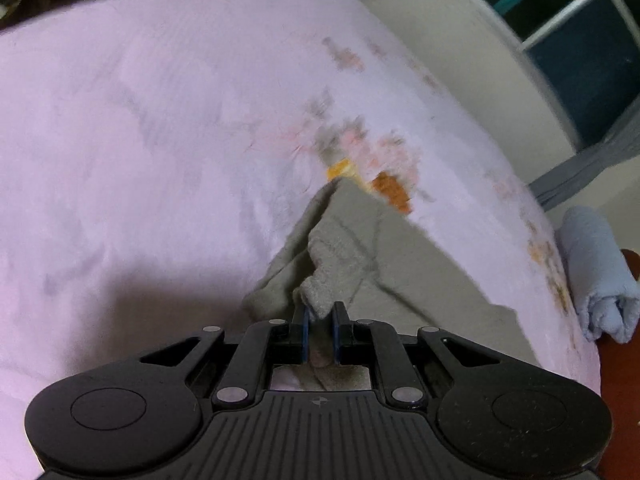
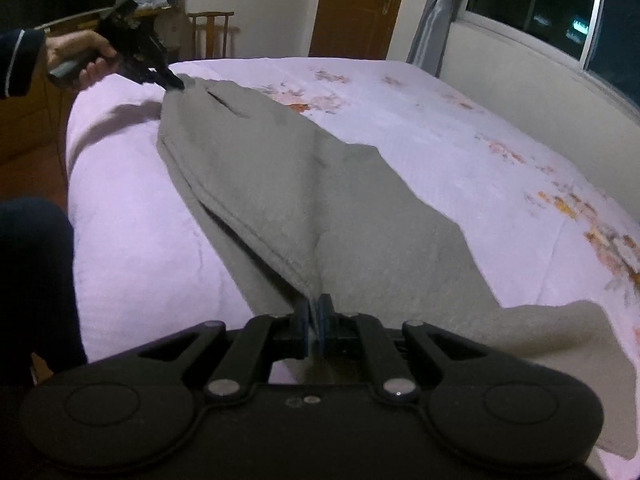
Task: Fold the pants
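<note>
Now: pants (image 2: 304,184) stretched over bed (image 2: 420,128) | left hand-held gripper (image 2: 176,82) and right hand-held gripper (image 2: 316,312) both pinching cloth edge | step: spreading, likely | next: lay flat, fold lengthwise.

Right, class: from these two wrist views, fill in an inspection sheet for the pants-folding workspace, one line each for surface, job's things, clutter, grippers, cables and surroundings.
Surface: bed with a pale pink cover printed with orange flowers.
Job's things: grey pants stretched between both grippers, the rest draped on the bed.
Clutter: rolled light blue towel at the bed's edge.
Grippers: left gripper shut on a bunched end of the pants; right gripper shut on a pants edge.
Cables: nothing seen.
Surroundings: wooden door, grey curtain, dark window, wooden chair.
</note>
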Available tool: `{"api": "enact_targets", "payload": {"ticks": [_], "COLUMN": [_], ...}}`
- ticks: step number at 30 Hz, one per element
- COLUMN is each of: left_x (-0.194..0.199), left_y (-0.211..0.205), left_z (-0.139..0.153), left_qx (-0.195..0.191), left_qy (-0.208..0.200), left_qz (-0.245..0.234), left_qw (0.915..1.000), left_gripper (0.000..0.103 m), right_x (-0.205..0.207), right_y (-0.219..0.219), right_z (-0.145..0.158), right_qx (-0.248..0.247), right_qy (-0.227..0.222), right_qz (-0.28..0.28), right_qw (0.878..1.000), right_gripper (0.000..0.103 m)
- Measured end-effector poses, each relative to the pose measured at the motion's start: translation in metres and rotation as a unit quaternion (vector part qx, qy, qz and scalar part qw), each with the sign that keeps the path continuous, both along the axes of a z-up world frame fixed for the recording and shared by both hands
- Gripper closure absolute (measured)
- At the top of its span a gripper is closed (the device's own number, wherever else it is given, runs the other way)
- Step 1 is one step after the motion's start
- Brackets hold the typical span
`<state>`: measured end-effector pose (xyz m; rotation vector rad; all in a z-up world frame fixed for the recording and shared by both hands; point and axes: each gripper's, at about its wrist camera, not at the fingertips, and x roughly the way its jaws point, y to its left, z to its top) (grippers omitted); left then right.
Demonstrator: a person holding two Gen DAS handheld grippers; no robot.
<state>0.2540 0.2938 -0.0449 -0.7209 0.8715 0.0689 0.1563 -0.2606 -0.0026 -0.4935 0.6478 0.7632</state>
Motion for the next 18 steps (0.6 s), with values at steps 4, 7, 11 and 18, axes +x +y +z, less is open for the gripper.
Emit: {"api": "enact_targets", "payload": {"ticks": [4, 7, 11, 18], "left_x": [-0.003, -0.005, -0.006, -0.033], "left_y": [0.006, 0.008, 0.005, -0.001], "left_z": [0.008, 0.011, -0.002, 0.018], "left_qx": [-0.012, 0.001, 0.008, 0.034], "left_qy": [-0.016, -0.013, 0.001, -0.03], "left_qz": [0.004, -0.001, -0.001, 0.037], "left_qw": [0.9998, 0.9999, 1.0, 0.9983], "left_gripper": [0.092, 0.092, 0.091, 0.048], "right_x": [-0.003, -0.008, -0.005, -0.007], "right_y": [-0.003, -0.006, -0.012, -0.033], "right_z": [-0.014, -0.006, -0.021, 0.001], "right_qx": [-0.011, 0.003, -0.002, 0.056], "right_qy": [0.013, 0.011, 0.017, -0.031], "right_qz": [0.003, 0.007, -0.023, -0.094], "right_qw": [1.0, 1.0, 1.0, 0.993], "right_gripper": [0.103, 0.103, 0.103, 0.094]}}
